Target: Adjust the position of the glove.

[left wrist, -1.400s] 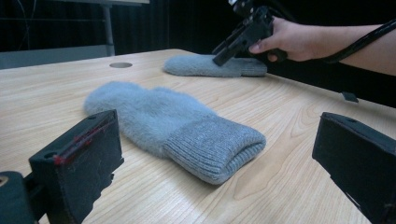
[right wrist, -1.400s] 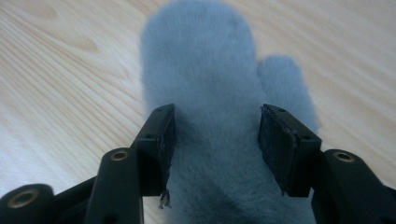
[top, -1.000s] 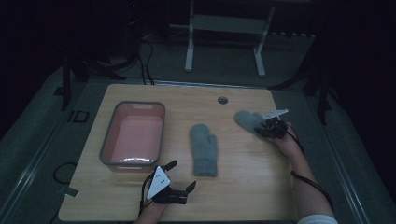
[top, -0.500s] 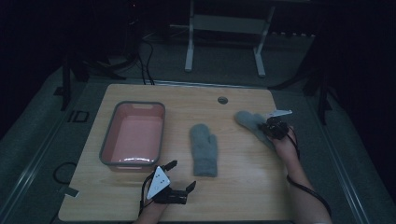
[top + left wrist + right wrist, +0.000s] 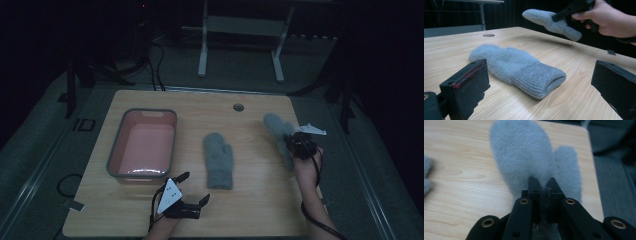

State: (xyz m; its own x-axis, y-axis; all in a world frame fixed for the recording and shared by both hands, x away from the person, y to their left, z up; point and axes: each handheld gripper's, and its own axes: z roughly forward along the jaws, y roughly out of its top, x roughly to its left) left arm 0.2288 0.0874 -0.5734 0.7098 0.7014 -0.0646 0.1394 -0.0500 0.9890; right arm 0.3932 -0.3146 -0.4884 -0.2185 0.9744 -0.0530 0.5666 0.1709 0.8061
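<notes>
Clamping a grey mitten (image 5: 278, 131), the right gripper (image 5: 541, 182) has its jaws pressed together on the fleece and holds it lifted off the wooden table (image 5: 260, 200), close to that table's right edge. A second mitten (image 5: 218, 159) lies flat toward the table's middle, cuff pointing to the person, with bare wood all round it. Left of that mitten sits a pink tub (image 5: 143, 145) with a grey rim, well apart from it. The left gripper (image 5: 189, 192) rests near the table's front edge, jaws spread wide with nothing between them. Beyond the table's far edge the room is dark, with cables and a white stand (image 5: 240, 45) on the floor.
</notes>
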